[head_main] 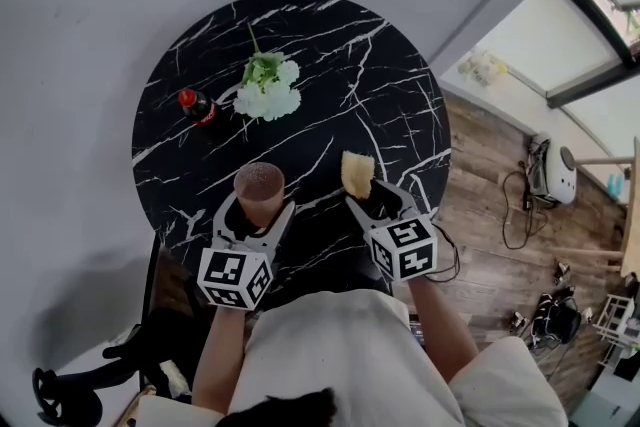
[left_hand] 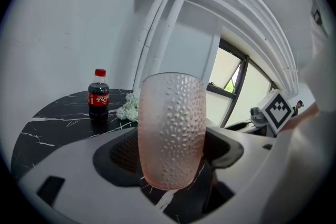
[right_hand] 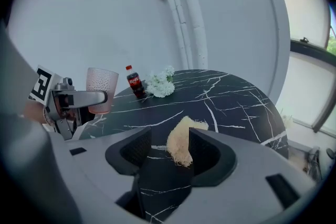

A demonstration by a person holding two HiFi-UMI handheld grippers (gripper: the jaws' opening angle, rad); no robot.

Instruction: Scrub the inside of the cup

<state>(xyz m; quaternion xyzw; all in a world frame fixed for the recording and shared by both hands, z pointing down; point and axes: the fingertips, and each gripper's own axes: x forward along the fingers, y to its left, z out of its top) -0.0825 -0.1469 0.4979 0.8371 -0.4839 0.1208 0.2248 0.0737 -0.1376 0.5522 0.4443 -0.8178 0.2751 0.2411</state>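
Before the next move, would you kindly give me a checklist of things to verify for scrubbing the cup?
1. Cup secured in left gripper: ok, jaws closed on its sides.
2. Cup upright, opening facing up: ok.
3. Scrubber gripped by right gripper: not ok, jaws wide apart, it lies against one pad only.
4. Scrubber inside cup: not ok, it sits beside the cup, apart.
5. Bottle and flowers out of the way: ok, farther back on the table.

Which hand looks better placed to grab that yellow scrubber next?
Right. The scrubber sits between the open jaws of the right hand-held gripper; the left hand-held gripper is clamped on the cup.
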